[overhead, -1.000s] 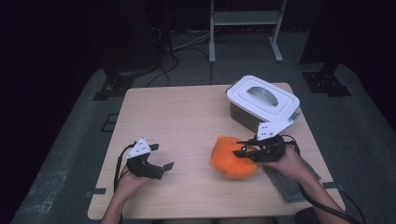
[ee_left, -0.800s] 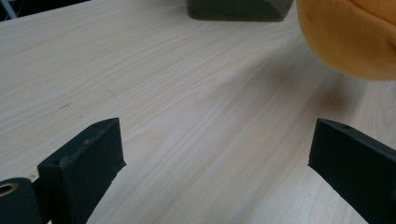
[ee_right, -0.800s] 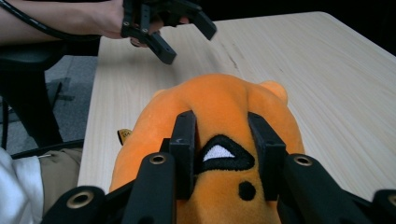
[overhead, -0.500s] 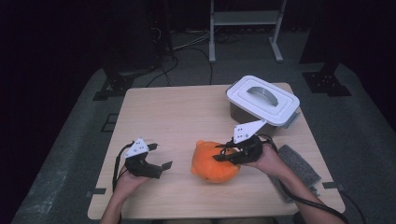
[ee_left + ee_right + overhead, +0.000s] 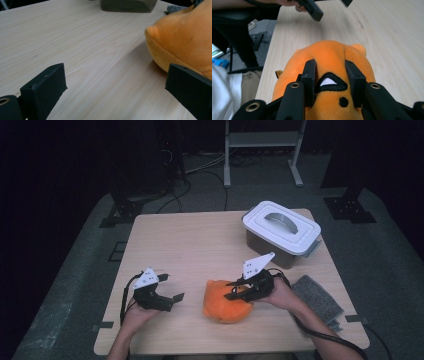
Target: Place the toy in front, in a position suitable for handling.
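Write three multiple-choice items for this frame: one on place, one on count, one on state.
1. Where is the white-lidded grey plastic storage box?
A. far right corner of the light wooden table
B. near left corner
C. on the floor

2. How many tools are held?
A. one
B. two
C. three

3. What is the right tool doing?
A. hanging open over bare wood
B. pinching the orange plush toy
C. lifting the box lid

Answers: 1 A, the high view shows it there. 2 B, left tool and right. 3 B, its jaws squeeze the plush between them.
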`<action>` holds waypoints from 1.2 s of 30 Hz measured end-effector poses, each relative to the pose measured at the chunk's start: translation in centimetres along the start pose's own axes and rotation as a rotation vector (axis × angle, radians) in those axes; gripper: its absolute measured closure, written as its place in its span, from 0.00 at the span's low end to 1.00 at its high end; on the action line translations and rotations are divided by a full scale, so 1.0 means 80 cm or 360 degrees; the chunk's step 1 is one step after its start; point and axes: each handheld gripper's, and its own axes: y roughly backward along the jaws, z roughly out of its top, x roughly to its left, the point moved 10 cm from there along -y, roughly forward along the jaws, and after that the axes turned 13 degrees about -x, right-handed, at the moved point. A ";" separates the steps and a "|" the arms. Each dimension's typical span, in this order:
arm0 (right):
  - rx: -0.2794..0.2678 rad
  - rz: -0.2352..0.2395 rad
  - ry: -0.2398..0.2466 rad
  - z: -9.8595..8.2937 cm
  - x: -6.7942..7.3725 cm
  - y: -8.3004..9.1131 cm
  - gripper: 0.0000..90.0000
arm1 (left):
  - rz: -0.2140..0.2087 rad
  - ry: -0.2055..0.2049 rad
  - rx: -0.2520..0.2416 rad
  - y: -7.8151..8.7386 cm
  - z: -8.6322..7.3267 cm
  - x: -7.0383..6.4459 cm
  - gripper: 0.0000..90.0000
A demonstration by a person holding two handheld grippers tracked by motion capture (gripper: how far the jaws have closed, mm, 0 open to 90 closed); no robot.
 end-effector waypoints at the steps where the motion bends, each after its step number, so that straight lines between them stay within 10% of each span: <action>1: 0.0015 0.0015 -0.0004 -0.004 0.001 -0.002 0.72 | -0.0001 0.0000 0.0000 0.000 0.000 0.000 0.03; 18: -0.0031 -0.0059 -0.0082 -0.006 0.002 0.019 0.32 | -0.0009 -0.0005 0.0013 -0.002 -0.002 -0.002 0.03; 27: -0.0081 -0.0248 -0.0065 0.012 -0.006 0.094 0.29 | -0.0014 -0.0011 0.0017 -0.003 -0.002 -0.004 0.03; 36: -0.0080 -0.0460 -0.0116 -0.024 -0.016 0.160 0.28 | -0.0014 -0.0016 0.0027 -0.005 -0.004 -0.006 0.03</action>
